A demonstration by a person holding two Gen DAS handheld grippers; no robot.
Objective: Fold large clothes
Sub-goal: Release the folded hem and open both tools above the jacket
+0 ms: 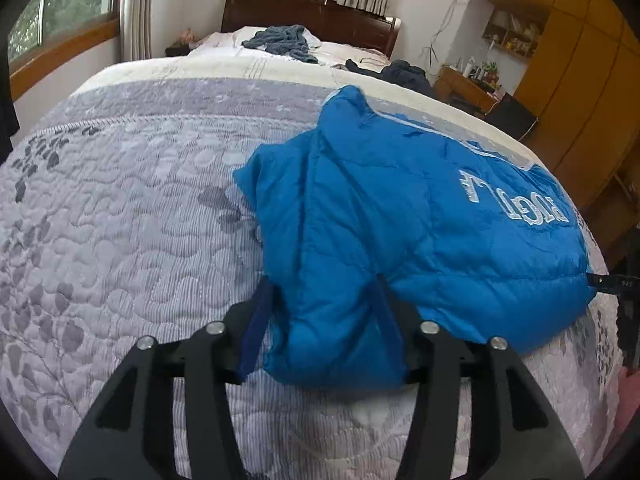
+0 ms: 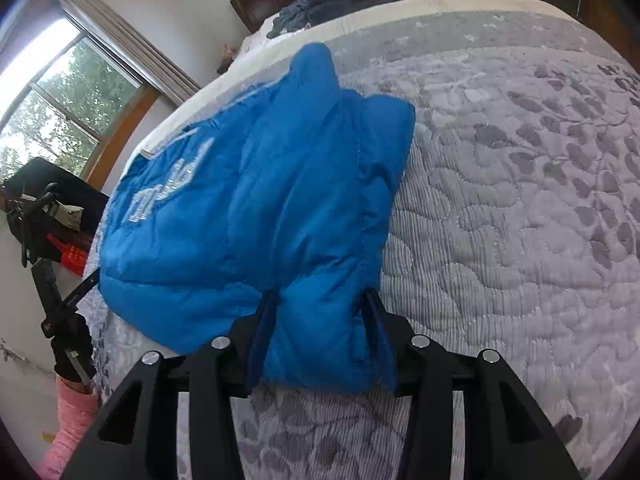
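Fingers (image 1: 256, 320) of the left gripper (image 1: 320, 320) stand apart, with a fold of the blue padded jacket (image 1: 400, 220) bulging between them; whether they press the cloth, cannot tell. Right gripper (image 2: 320, 328): fingers (image 2: 260, 332) likewise spread, jacket (image 2: 260, 208) edge sitting in the gap. Jacket lies bunched on the bed (image 1: 120, 200), on a grey-lilac quilted cover (image 2: 500, 200) with leaf print, white lettering on its upper face. Dark clothes (image 1: 280, 42) heaped near the headboard (image 1: 312, 16). Pink sleeve (image 2: 70, 424) at lower left of right view.
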